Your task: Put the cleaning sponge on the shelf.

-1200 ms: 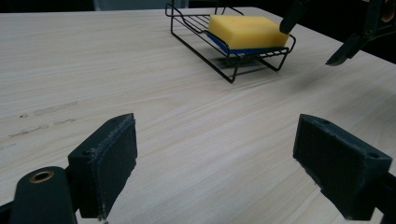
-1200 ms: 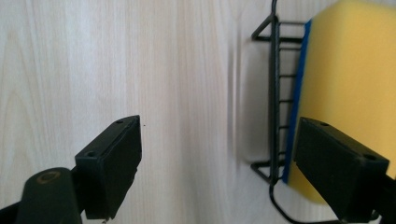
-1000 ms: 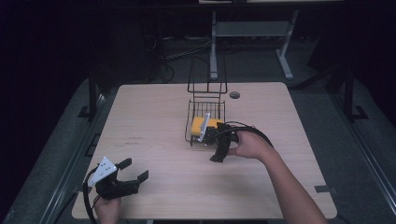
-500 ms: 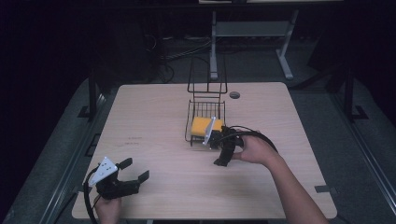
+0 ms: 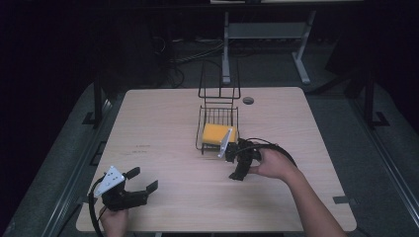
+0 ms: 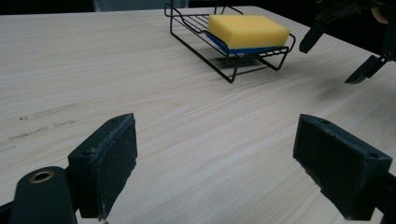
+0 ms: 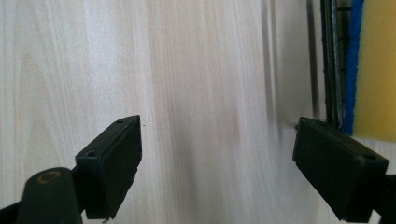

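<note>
Right now the yellow sponge [image 5: 216, 133] w/ a blue underside lies flat in the low tray of the black wire rack [image 5: 216, 117], roughly mid-table, a bit toward the far edge. From the left gripper view the sponge [image 6: 247, 30] sits inside the rack [image 6: 224, 58], blue layer down, filling most of the tray.

R gripper [image 5: 239, 165] is just beside the rack's near right corner, held in the person's right hand [image 5: 272, 164], jaws spread wide and pointing down at the wooden table [image 5: 163, 128]. Nothing between them. Its own view looks straight down at bare wood btwn the jaws, w/ the rack's wire edge [image 7: 330, 70] and the sponge [image 7: 376, 65] at the right side, close to the right jaw; can't tell if that jaw touches the wire.

L gripper [image 5: 142, 179] is near the table's front left corner, well apart from the rack, jaws also wide apart, empty, low over the wood.
</note>
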### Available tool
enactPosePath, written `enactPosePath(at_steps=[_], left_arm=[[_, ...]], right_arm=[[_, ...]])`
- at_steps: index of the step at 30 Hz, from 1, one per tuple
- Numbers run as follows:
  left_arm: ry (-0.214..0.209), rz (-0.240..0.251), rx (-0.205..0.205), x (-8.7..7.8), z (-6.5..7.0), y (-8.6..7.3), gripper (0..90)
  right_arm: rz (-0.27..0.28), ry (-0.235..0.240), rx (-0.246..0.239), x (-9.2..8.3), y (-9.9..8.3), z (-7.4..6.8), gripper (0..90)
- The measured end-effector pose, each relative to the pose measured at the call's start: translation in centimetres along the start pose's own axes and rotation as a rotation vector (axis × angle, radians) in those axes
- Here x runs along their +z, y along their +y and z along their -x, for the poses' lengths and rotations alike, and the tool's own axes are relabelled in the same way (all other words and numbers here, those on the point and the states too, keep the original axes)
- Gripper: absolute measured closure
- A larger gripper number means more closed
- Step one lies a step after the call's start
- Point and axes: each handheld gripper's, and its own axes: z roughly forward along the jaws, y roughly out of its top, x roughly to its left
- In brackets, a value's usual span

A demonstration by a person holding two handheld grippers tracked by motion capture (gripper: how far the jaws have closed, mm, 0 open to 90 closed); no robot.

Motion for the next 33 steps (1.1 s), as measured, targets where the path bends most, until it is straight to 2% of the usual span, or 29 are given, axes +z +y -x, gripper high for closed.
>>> enactPosePath(at_steps=[3,11,33], left_arm=[[0.0,-0.003,0.002,0.0,0.1,0.0,12.9],[-0.003,-0.01,0.008,0.1,0.1,0.0,12.9],[-0.002,-0.019,0.02,0.2,0.3,0.0,12.9]], right_arm=[[0.006,-0.002,0.001,0.0,-0.3,-0.1,15.5],[0.01,-0.001,0.042,0.0,-1.3,-0.5,15.6],[0.03,-0.006,0.076,0.2,-4.0,-1.9,15.7]])
